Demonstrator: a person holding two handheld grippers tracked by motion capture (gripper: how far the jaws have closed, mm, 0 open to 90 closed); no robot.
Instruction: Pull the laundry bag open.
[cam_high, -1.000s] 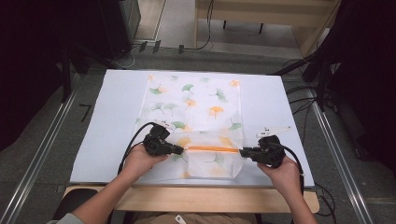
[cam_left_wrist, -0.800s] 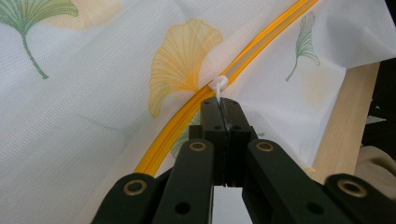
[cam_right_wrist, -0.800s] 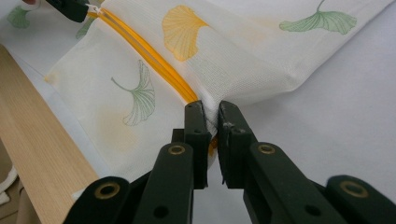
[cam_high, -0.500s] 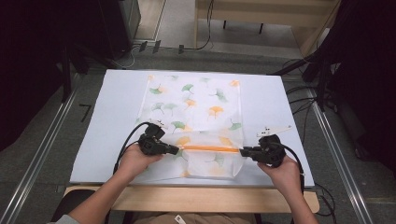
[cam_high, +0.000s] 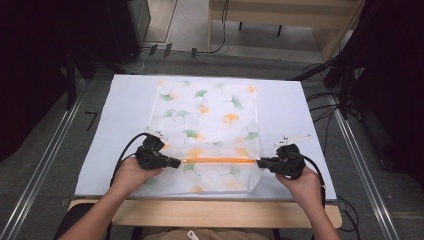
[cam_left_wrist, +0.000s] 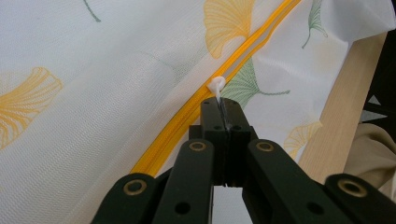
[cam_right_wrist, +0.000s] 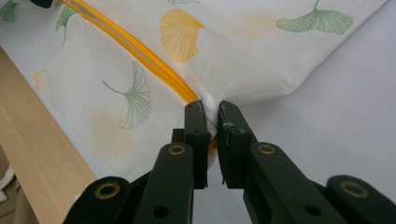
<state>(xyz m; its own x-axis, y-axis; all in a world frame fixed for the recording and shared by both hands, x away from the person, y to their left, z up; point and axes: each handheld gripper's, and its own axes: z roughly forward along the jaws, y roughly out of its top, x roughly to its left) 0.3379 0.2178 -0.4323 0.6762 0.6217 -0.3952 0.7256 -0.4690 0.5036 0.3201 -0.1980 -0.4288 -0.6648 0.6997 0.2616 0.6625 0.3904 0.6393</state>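
High view, mesh bag (cam_high: 210, 120) with ginkgo print flat on white table cover (cam_high: 120, 115), my left gripper (cam_high: 175, 163) and right gripper (cam_high: 259, 162) at opposite ends of its orange zipper (cam_high: 217, 160), left gripper view, jaws pressed together on white zipper pull (cam_left_wrist: 216, 85), right gripper view, jaws pinching bag edge at zipper end (cam_right_wrist: 194, 99).

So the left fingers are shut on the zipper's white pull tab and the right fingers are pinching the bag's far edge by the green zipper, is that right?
Not quite: the zipper is orange, not green, as the right gripper view shows. The left gripper does pinch the white pull tab, and the right gripper pinches the bag at the zipper's end.
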